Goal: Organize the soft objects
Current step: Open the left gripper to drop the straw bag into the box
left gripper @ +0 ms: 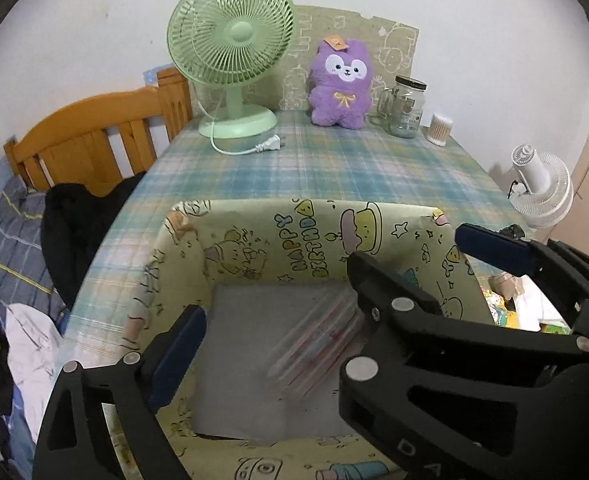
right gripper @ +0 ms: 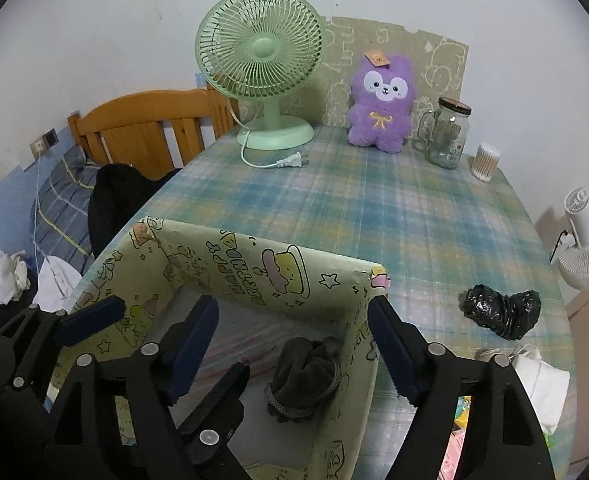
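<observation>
A yellow birthday-print box (left gripper: pixel 254 240) (right gripper: pixel 254 280) stands open at the near edge of the plaid table (left gripper: pixel 314 168). A blurred pink-striped soft item (left gripper: pixel 314 348) is inside it; the right wrist view shows it as a pink striped layer (right gripper: pixel 250 344) under a dark grey rolled cloth (right gripper: pixel 306 376). My left gripper (left gripper: pixel 270 280) is open and empty over the box. My right gripper (right gripper: pixel 294 344) is open and empty over the box's right wall. A purple plush (left gripper: pixel 340 84) (right gripper: pixel 380 106) sits upright at the back. A crumpled black bag (right gripper: pixel 502 312) lies right of the box.
A green desk fan (left gripper: pixel 232 56) (right gripper: pixel 262 68) with loose plug stands back left. A glass jar (left gripper: pixel 406 106) (right gripper: pixel 448 132) and a cotton-swab tub (left gripper: pixel 440 128) (right gripper: pixel 486 160) stand back right. A white fan (right gripper: pixel 586 244) is off the right edge. A wooden bed frame (left gripper: pixel 94 132) and clothes are left.
</observation>
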{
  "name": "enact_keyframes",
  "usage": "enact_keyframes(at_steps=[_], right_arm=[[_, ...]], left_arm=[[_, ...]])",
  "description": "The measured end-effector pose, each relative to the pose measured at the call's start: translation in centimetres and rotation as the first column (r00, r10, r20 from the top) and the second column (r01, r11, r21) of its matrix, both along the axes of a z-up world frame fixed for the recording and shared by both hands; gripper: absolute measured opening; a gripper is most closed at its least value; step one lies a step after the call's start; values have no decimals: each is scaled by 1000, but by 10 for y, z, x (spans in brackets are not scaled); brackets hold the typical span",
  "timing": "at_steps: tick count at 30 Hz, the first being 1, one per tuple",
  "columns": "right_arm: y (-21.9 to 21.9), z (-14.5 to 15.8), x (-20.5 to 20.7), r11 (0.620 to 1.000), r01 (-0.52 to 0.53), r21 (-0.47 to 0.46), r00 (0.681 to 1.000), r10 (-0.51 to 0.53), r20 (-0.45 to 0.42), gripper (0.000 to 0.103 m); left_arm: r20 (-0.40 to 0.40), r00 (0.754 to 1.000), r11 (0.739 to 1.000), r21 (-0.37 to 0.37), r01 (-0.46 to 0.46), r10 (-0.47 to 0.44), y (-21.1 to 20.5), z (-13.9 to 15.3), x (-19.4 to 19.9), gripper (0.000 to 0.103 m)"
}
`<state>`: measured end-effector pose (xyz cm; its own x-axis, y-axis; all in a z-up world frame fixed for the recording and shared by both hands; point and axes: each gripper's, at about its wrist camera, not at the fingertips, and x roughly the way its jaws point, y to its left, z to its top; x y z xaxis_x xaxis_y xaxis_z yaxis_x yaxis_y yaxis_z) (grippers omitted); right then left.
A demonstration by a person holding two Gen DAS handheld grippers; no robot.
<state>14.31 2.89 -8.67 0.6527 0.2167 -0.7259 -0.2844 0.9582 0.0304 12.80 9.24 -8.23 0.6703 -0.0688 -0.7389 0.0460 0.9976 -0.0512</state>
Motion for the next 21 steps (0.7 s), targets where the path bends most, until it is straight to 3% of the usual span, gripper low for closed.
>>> enact_keyframes(at_steps=[5,13,21], right_arm=[[-4,9,-8,1000,2,10,1000,-2,20,81],[-17,29,-25,1000,14,28,997,-16,75,93],[-33,48,-44,998,25,65,993,-32,112,94]], left_arm=[[20,1000,1000,17,-10,10,-3,7,-8,98],[78,997,1000,21,-24,22,-10,25,-25,100],[133,991,999,35,-37,32,-22,44,-40,100]])
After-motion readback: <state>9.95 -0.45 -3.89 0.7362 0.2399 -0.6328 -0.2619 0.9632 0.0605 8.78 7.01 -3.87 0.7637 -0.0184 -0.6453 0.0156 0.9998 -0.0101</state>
